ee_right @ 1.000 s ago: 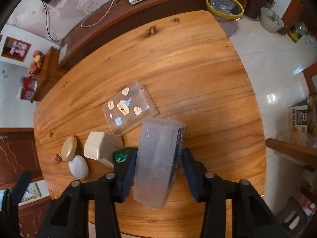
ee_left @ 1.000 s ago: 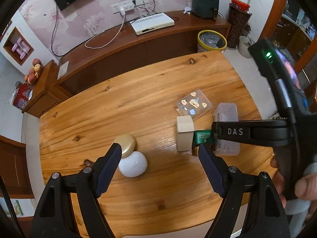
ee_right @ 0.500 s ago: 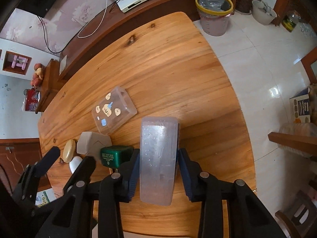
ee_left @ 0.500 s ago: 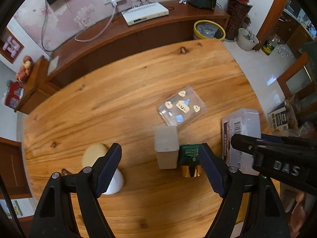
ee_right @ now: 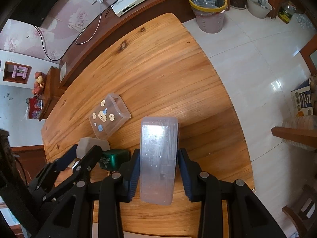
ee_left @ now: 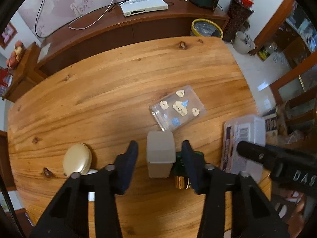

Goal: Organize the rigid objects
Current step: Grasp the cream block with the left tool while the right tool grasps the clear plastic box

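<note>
1. The right gripper (ee_right: 157,175) is clamped on the long box (ee_right: 158,158), which stands on edge at the near side of the table (ee_right: 158,69).
2. The left gripper (ee_left: 159,163) has just been closing; its jaws straddle the frosted tub (ee_left: 160,156) with a gap on each side, so nothing is gripped.
3. Centre the pads on the tub walls before squeezing.
4. Mind the green tin (ee_left: 179,161), touching the tub on the right.
5. Lift both straight up.

Black gripper (ee_right: 157,173) frames, blue pads (ee_left: 129,163), silver screws
</note>
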Demonstrator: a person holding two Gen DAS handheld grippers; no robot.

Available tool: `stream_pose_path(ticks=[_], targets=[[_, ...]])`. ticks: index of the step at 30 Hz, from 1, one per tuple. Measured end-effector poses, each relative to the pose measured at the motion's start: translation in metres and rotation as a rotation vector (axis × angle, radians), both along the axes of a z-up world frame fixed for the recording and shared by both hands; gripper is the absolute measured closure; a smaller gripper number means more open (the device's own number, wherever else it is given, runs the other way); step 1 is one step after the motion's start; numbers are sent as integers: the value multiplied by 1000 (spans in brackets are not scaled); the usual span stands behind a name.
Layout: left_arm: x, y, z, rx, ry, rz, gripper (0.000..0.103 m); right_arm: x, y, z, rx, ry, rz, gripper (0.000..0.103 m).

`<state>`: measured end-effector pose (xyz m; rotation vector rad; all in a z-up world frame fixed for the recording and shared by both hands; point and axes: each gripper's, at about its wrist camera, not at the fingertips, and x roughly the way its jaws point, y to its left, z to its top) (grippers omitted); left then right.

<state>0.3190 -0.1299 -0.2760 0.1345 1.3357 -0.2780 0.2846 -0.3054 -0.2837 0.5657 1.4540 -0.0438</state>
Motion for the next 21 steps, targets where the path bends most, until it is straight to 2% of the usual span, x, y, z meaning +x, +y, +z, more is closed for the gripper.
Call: stream_pose_path(ticks=[3, 10, 16, 21], targets=[[1, 2, -4, -11, 18, 20, 74, -1, 3, 0, 2, -1, 6, 66], [-6, 15, 5, -29, 13, 66, 75, -4, 10, 6, 7, -13, 34, 66], [-20, 31, 42, -32, -14, 79, 75, -14, 20, 25, 6, -45, 58, 66], [-56, 40, 93, -25, -82, -7, 75, -35, 30, 52, 10, -89, 80, 66]])
